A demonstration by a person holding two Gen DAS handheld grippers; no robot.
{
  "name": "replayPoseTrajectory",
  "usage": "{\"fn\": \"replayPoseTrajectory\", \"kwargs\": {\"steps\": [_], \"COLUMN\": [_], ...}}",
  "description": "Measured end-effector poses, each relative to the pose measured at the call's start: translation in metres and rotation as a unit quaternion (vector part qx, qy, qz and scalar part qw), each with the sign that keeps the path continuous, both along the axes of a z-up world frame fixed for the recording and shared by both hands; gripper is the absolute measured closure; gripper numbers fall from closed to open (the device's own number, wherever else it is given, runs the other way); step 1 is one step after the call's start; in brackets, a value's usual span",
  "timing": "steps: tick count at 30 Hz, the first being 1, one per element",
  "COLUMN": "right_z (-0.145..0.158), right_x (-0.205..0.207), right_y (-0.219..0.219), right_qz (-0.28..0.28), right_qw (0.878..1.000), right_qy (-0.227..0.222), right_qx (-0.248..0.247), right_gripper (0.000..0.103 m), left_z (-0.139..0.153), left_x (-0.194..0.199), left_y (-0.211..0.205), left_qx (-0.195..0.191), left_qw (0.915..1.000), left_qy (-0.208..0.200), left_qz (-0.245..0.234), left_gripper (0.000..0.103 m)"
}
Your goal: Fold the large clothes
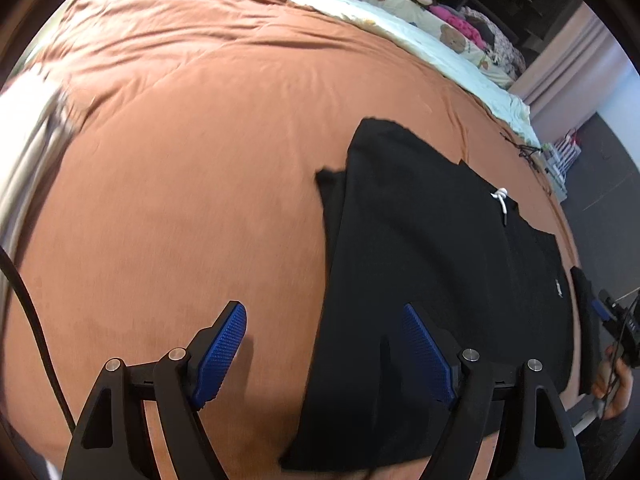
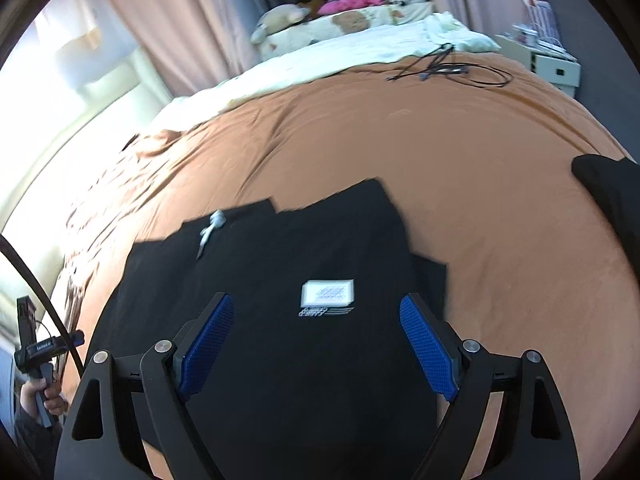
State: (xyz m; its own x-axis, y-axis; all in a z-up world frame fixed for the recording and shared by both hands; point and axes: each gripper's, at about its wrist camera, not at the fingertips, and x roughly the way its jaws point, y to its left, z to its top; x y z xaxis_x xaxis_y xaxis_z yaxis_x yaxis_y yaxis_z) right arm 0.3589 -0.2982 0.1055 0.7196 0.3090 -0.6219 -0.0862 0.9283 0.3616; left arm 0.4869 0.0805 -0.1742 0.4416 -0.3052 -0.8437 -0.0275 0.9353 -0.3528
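A black garment (image 1: 420, 260) lies folded flat on the brown bedspread (image 1: 180, 160), its white drawstring (image 1: 500, 196) at the far side. My left gripper (image 1: 322, 309) hovers open over its left edge, one blue pad over the bedspread and the other over the cloth, with nothing between the fingers. In the right wrist view the same garment (image 2: 280, 264) shows a white printed label (image 2: 327, 294). My right gripper (image 2: 316, 299) stands open above it, near the label, holding nothing.
A second dark cloth (image 2: 608, 196) lies at the bed's right edge. Black cables (image 2: 448, 68) trail across the far side by a pale blanket (image 2: 340, 56) and plush toys (image 2: 280, 20). A white drawer unit (image 2: 556, 68) stands beyond the bed. Pink curtains (image 2: 180, 20) hang behind.
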Motion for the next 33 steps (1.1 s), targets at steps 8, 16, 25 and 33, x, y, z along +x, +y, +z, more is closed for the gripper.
{"fn": "replayPoseTrajectory", "kwargs": {"steps": [8, 16, 25, 33], "right_z": [0.017, 0.033, 0.017, -0.034], "right_x": [-0.022, -0.034, -0.037, 0.002], "right_y": [0.032, 0.076, 0.144, 0.166], "right_qz": [0.039, 0.066, 0.127, 0.119], "right_qw": [0.999, 0.996, 0.985, 0.975], "right_qy": [0.012, 0.016, 0.057, 0.130], "right_qx": [-0.008, -0.054, -0.105, -0.133], "right_gripper": [0.019, 0.019, 0.019, 0.062], "left_z": [-0.007, -0.016, -0.028, -0.036], "left_x": [-0.050, -0.082, -0.085, -0.078], "left_y": [0.016, 0.029, 0.025, 0.023], "left_qx": [-0.042, -0.099, -0.132, -0.136], "left_qw": [0.9990, 0.9948, 0.9910, 0.9903], "left_qy": [-0.001, -0.005, 0.010, 0.018], "left_qz": [0.015, 0.025, 0.019, 0.023], "left_gripper": [0.022, 0.028, 0.041, 0.042]}}
